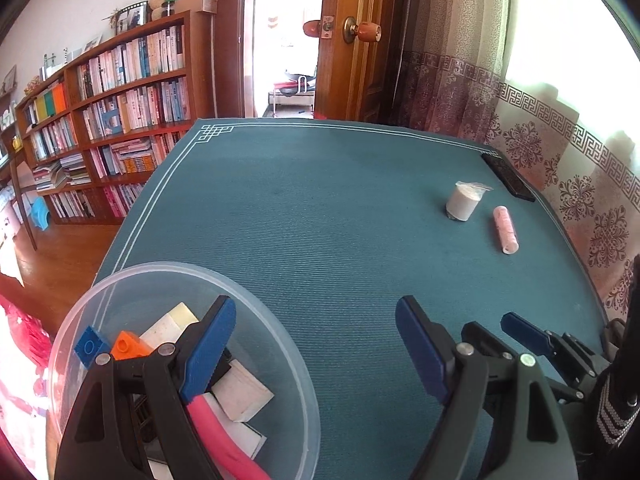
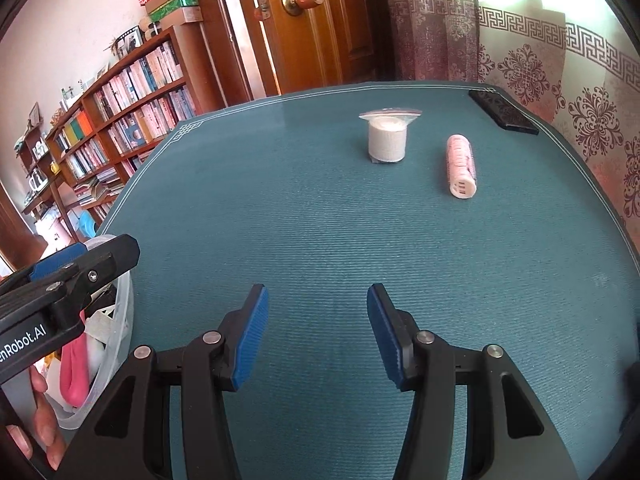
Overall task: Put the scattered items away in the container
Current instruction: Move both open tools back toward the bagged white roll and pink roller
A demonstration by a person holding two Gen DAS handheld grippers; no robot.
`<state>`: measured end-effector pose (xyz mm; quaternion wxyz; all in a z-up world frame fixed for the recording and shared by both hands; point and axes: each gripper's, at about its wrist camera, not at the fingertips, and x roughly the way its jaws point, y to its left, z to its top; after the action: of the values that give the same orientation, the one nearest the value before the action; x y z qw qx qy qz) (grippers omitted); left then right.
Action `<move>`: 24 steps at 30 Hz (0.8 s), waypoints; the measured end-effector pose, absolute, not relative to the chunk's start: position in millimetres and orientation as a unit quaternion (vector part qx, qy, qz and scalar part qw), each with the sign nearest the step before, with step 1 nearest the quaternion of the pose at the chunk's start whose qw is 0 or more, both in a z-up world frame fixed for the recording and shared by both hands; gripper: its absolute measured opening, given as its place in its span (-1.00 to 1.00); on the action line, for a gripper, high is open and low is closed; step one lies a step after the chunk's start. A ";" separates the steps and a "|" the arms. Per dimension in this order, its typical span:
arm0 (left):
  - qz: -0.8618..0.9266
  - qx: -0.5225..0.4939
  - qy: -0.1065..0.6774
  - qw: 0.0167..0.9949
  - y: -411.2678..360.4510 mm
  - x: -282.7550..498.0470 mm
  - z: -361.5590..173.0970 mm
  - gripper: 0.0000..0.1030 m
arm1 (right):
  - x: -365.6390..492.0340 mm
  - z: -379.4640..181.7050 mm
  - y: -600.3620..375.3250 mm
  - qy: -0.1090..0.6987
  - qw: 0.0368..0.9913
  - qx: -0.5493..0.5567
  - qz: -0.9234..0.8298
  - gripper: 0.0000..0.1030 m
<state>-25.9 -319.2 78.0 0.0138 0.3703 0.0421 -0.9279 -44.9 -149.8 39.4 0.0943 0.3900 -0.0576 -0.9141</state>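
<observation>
The left claw [image 1: 316,344] hangs with its fingers spread wide and nothing between them. One blue finger [image 1: 210,346] sits over the clear tub [image 1: 292,344]; the other is over bare mat. The tub stands at the near left corner of the surface [image 1: 320,200], which is covered in a teal mat with a white border. Inside the tub lie a blue brick [image 1: 90,346], an orange brick [image 1: 130,345], some white blocks [image 1: 244,394] and a pink piece [image 1: 216,432], all jumbled together.

The right claw [image 2: 318,334] is also released, its pads [image 2: 252,336] apart above the mat and holding nothing. To its left the other tool reaches over the tub's rim, and part of a hand [image 2: 40,420] grips it.

Two items remain out on the mat, toward the far right. A white roll [image 2: 387,140] in a clear bag stands upright. Just beside it, not touching, a pink roll [image 2: 461,166] lies on its side, one flat end turned toward the claws. Behind both, at the far right corner, a flat black case [image 2: 503,111] rests by the mat's edge. Both rolls are well apart from the tub.
</observation>
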 end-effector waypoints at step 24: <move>-0.911 0.410 0.005 -0.041 -249.0 -78.3 54.9 0.66 | -89.0 31.1 -59.6 -0.083 0.024 0.396 -0.914 0.06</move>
<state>-78.3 -249.0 54.9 -0.0407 0.4100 0.0049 -0.9112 -89.0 -59.6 31.1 0.0235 0.3961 -0.0834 -0.9141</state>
